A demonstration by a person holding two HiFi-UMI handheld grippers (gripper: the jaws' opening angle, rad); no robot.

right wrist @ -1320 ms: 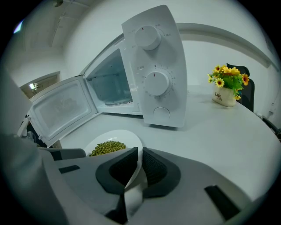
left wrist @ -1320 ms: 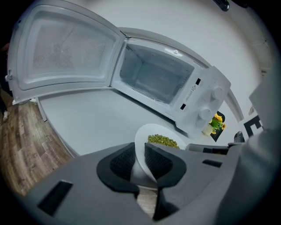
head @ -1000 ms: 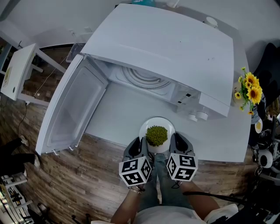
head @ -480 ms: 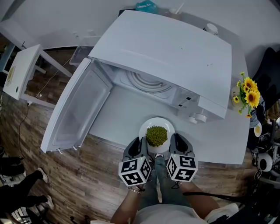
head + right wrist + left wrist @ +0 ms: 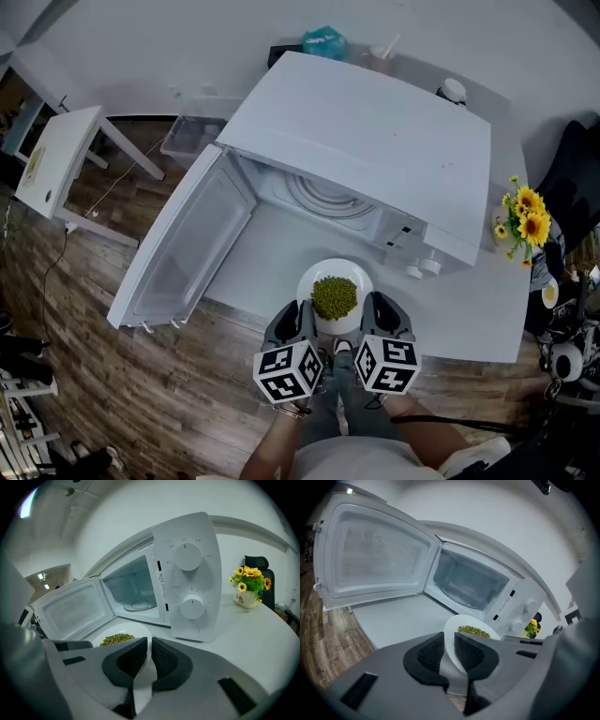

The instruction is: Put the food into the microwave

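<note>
A white plate heaped with green beans hangs over the white table's near edge, in front of the open white microwave. My left gripper is shut on the plate's left rim, and my right gripper is shut on its right rim. The beans show past the left jaws, and the beans past the right ones. The microwave door swings wide to the left, and the glass turntable shows inside the cavity.
A pot of yellow sunflowers stands on the table right of the microwave. Two control knobs face me on its right panel. A small white side table sits far left on the wooden floor.
The view has shifted so the microwave and door sit further right and lower in frame. The plate stays gripped between both grippers, slightly nearer the microwave.
</note>
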